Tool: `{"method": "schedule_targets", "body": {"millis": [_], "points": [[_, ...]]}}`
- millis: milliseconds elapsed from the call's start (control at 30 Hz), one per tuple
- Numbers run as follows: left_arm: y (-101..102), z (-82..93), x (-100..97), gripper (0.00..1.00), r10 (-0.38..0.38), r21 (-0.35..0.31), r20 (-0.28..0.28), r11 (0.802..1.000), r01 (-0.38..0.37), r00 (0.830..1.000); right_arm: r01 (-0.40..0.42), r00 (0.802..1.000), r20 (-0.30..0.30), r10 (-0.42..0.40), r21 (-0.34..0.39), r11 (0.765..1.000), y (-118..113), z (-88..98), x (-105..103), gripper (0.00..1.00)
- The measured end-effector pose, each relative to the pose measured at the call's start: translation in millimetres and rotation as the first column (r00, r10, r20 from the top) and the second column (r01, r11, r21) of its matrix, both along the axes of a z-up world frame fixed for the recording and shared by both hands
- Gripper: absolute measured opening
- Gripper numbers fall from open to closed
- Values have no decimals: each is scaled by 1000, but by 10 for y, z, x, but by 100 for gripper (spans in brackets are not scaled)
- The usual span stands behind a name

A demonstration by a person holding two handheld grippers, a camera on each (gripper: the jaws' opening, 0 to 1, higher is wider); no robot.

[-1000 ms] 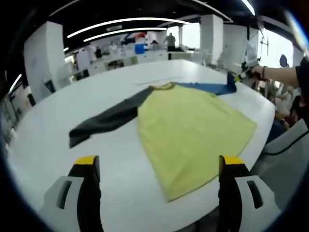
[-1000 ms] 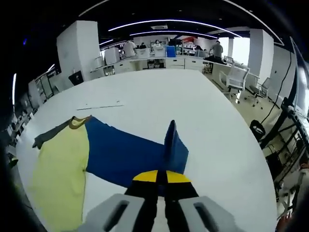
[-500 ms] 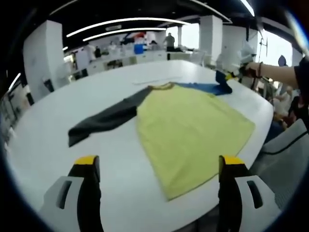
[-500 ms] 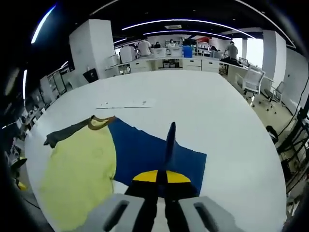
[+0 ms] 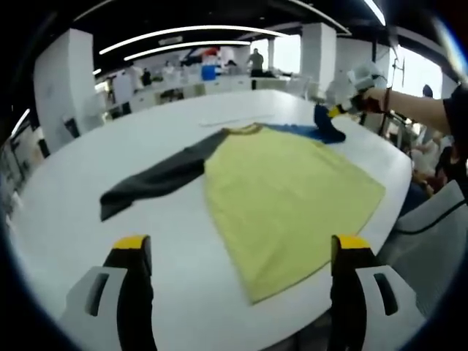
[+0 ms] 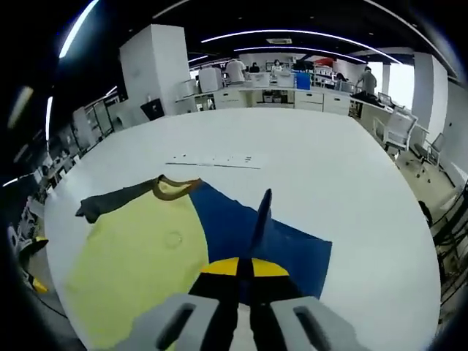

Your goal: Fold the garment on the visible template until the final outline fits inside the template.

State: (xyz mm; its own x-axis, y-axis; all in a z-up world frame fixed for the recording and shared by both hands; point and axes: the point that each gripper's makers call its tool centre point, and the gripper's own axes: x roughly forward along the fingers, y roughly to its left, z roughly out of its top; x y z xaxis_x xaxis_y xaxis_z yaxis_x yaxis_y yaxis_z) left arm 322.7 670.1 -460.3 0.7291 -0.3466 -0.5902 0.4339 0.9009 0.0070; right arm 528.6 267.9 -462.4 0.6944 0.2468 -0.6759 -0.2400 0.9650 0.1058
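**Blue sleeve pinched, fold barely begun**

On the white table in the left gripper view, the shirt lies spread flat, yellow body in the middle, the grey sleeve stretched out to one side. At the far side, the right gripper has the blue sleeve bunched up off the table, with a hand behind it. The left gripper hangs over the near edge, jaws wide apart, nothing between them.

In the right gripper view, the right gripper's jaws are closed tight on the blue sleeve, and a ridge of fabric stands up right at the tips. The rest of the sleeve is flat on the table, next to the yellow body. The collar and grey sleeve are beyond it. A thin pale strip lies on the table past the collar; it could be a template mark, hard to say.

Progress looks early: one sleeve grabbed and not yet laid over the body. The grey sleeve and the body folds seem to be all left to do.
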Motion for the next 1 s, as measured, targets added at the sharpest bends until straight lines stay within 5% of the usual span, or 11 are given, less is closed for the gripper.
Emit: {"method": "schedule_targets", "body": {"millis": [1000], "points": [[7,-16,36,98,-3,-4,4,1000,3,1000,-118,993,27,117,21,993,958,95,74,0]]}}
